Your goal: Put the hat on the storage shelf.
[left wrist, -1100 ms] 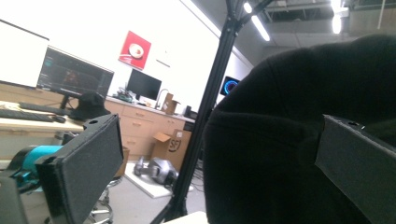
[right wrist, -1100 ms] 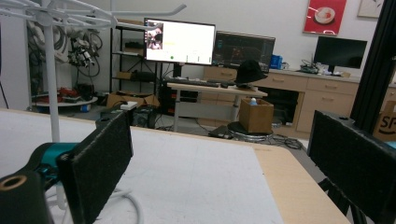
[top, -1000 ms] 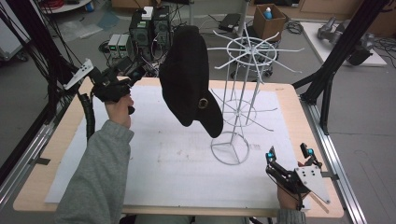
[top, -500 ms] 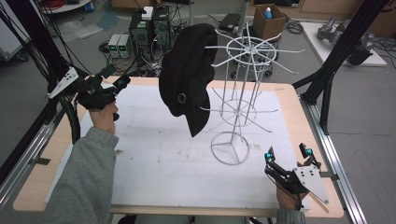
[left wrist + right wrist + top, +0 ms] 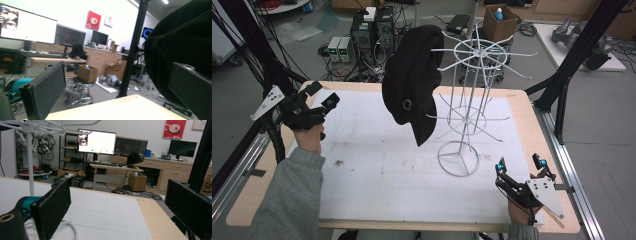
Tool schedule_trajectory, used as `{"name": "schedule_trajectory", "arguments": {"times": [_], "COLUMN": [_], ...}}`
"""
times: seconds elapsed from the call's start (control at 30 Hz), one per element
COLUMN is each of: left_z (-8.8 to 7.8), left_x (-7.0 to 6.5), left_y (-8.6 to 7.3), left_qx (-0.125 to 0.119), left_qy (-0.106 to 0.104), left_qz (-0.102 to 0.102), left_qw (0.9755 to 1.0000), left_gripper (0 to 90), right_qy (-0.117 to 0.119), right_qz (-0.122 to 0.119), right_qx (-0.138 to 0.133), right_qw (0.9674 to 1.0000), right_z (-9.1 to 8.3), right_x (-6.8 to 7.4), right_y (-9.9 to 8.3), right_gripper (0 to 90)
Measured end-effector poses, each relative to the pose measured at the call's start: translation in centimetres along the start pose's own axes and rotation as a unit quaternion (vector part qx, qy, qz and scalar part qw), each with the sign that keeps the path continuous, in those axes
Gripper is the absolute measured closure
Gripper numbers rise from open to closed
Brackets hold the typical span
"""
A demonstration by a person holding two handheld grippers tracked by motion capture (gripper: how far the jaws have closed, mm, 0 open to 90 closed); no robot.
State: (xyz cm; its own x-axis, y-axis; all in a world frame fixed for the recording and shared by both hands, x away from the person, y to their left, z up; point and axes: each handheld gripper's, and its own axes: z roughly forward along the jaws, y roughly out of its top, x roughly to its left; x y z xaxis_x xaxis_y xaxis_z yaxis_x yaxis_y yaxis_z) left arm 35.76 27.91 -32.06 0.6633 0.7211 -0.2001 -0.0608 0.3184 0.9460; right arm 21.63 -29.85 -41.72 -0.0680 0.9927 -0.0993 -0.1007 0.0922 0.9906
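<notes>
A black cap (image 5: 412, 85) hangs from an upper arm of a white wire display rack (image 5: 464, 107), drooping down the rack's left side, its lower tip clear of the bench (image 5: 362, 165). A small round metal ring shows on the cap's front. The rack stands upright on a circular wire base toward the bench's right half, with thin arms radiating from its central post at two levels.

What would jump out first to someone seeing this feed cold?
The black hat hanging from an upper arm of the white wire rack near the table's middle. Then the left gripper, open and raised over the table's far-left corner, and the right gripper, open, low at the near-right edge.
</notes>
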Motion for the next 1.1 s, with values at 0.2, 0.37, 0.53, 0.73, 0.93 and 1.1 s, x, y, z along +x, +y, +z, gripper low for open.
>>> {"name": "schedule_trajectory", "arguments": {"times": [0.2,0.37,0.53,0.73,0.93,1.1], "left_z": [-2.2,-3.6,-5.0,-6.3,-7.7,-9.0], "left_x": [0.4,0.7,0.9,1.3,1.2,0.6], "left_y": [-0.7,-1.8,-3.3,-4.0,-4.8,-5.4], "left_qx": [0.011,0.026,0.047,0.066,0.089,0.106], "left_qy": [0.023,0.044,0.062,0.082,0.100,0.121], "left_qz": [0.021,0.026,0.031,0.030,0.035,0.064], "left_qw": [0.9995,0.9984,0.9965,0.9940,0.9903,0.9849], "left_gripper": [1.7,1.6,1.7,1.7,1.7,1.7], "right_qy": [0.000,0.000,0.000,0.001,0.000,0.002], "right_qz": [0.000,0.000,0.000,0.001,0.004,0.006], "right_qx": [0.000,0.001,0.001,0.001,0.002,-0.001], "right_qw": [1.0000,1.0000,1.0000,1.0000,1.0000,1.0000], "right_z": [0.0,0.0,0.0,0.0,0.1,0.1], "right_x": [0.0,0.0,0.0,0.0,-0.1,-0.1], "right_y": [0.0,0.0,0.0,0.0,0.0,0.0], "right_gripper": [5.8,5.8,5.8,5.8,5.7,5.7]}}
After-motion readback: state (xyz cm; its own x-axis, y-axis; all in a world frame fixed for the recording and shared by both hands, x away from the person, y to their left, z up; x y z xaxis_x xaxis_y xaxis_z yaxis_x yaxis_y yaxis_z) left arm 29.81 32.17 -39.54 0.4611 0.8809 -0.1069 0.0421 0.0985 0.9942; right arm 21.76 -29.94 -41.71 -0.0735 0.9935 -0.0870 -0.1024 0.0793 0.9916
